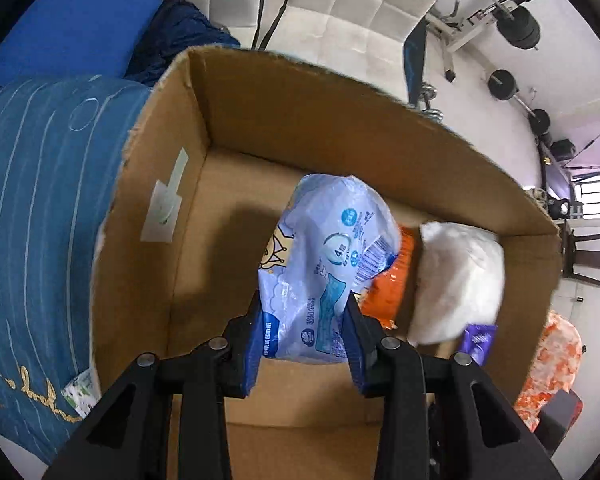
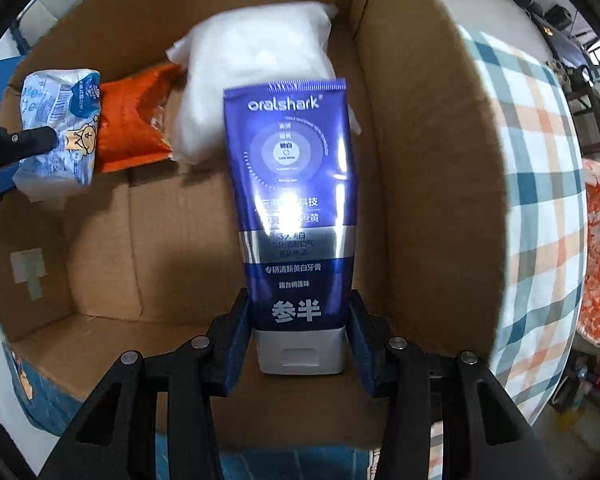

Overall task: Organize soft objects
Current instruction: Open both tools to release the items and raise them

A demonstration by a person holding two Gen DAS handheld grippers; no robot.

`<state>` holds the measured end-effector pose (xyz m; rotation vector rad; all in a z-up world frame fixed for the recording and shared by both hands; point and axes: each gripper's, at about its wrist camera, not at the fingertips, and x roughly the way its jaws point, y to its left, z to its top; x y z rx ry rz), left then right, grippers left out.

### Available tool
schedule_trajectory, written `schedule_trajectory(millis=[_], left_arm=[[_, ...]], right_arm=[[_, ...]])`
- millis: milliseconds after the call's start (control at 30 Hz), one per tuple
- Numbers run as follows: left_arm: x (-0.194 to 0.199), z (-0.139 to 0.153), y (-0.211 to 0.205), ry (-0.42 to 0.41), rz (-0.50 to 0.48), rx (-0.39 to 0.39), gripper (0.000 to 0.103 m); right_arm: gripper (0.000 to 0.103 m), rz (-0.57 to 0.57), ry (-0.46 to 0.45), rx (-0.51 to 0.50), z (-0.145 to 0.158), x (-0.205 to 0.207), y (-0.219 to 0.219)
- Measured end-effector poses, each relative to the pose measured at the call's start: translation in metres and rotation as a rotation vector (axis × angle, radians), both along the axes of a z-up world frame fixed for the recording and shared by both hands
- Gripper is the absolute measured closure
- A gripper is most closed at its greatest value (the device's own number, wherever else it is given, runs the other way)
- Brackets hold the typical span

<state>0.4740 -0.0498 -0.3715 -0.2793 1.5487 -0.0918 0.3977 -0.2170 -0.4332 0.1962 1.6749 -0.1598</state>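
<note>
Nearest to me, the right gripper [image 2: 298, 320] is clamped on the lower end of a blue toothpaste tube [image 2: 292, 200], cap toward the hand, held over the open cardboard box [image 2: 420, 160]. Beside it, the left gripper [image 1: 304, 320] pinches a pale blue tissue pack [image 1: 324, 264] that also hangs inside the box. Farther in, an orange packet [image 2: 134, 120] and a white soft bundle [image 2: 256, 76] lie side by side against the far wall, touching, with a checked cloth [image 2: 532, 200] outside the box.
</note>
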Motion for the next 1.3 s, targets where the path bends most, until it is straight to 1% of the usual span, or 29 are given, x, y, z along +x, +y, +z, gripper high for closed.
schedule_trajectory(millis=[100,167,267,333,400,433,467,600,667,733,767,800,833,867,900,933,967,1000,1100,1167,1300], left_arm=[[0.002,-0.001,-0.001,-0.005,-0.006,0.015,0.063],[0.001,-0.001,0.000,0.007,-0.008,0.043,0.058],[0.000,-0.001,0.001,0.031,-0.009,0.062,0.056],[-0.002,0.000,0.003,0.039,-0.008,0.061,0.056],[-0.004,0.003,0.005,0.042,-0.006,0.058,0.053],[-0.006,0.005,0.006,0.041,-0.008,0.061,0.046],[-0.009,0.009,0.006,0.033,-0.011,0.060,0.041],[-0.018,0.026,0.006,-0.013,-0.026,0.087,0.038],[-0.025,0.036,0.008,-0.038,-0.033,0.086,0.023],[-0.033,0.048,0.009,-0.067,-0.030,0.079,0.022],[-0.040,0.056,0.010,-0.084,-0.030,0.072,0.018],[-0.046,0.061,0.011,-0.095,-0.036,0.070,0.014],[-0.051,0.066,0.009,-0.107,-0.044,0.073,0.009],[-0.060,0.074,0.008,-0.123,-0.058,0.087,0.006],[-0.065,0.078,0.006,-0.133,-0.072,0.092,0.004],[-0.070,0.083,0.004,-0.143,-0.084,0.097,0.002],[-0.079,0.089,0.003,-0.156,-0.091,0.107,0.001],[-0.078,0.090,0.005,-0.164,-0.097,0.109,0.001],[-0.102,0.103,0.008,-0.193,-0.109,0.108,0.001],[-0.113,0.110,0.008,-0.200,-0.117,0.106,0.001],[-0.134,0.123,0.010,-0.215,-0.117,0.099,0.001]], right_arm=[[0.055,-0.006,0.025,-0.009,-0.012,0.003,-0.002],[0.055,-0.012,0.040,-0.008,-0.019,0.005,-0.002],[0.054,-0.020,0.061,-0.002,-0.028,0.008,-0.006],[0.054,-0.027,0.067,0.006,-0.032,0.009,-0.009],[0.054,-0.035,0.071,0.011,-0.036,0.012,-0.012],[0.054,-0.035,0.073,0.013,-0.036,0.014,-0.012],[0.054,-0.035,0.072,0.014,-0.036,0.015,-0.012],[0.053,-0.041,0.069,0.028,-0.036,0.018,-0.012],[0.051,-0.052,0.070,0.046,-0.034,0.015,-0.013],[0.047,-0.061,0.053,0.069,-0.028,0.014,-0.015],[0.044,-0.060,0.044,0.081,-0.024,0.014,-0.015],[0.036,-0.057,0.031,0.084,-0.019,0.013,-0.015],[0.032,-0.055,0.017,0.088,-0.013,0.013,-0.016],[0.018,-0.053,0.002,0.087,-0.006,0.008,-0.015],[0.002,-0.049,-0.026,0.089,0.003,0.007,-0.014],[0.000,-0.048,-0.052,0.091,0.011,0.006,-0.013],[0.000,-0.047,-0.078,0.092,0.018,0.005,-0.012],[0.000,-0.044,-0.109,0.089,0.027,0.003,-0.011],[0.000,-0.017,-0.182,0.058,0.052,-0.003,-0.006],[0.000,-0.009,-0.205,0.045,0.064,-0.009,-0.005],[0.000,0.006,-0.244,0.060,0.094,-0.023,0.001]])
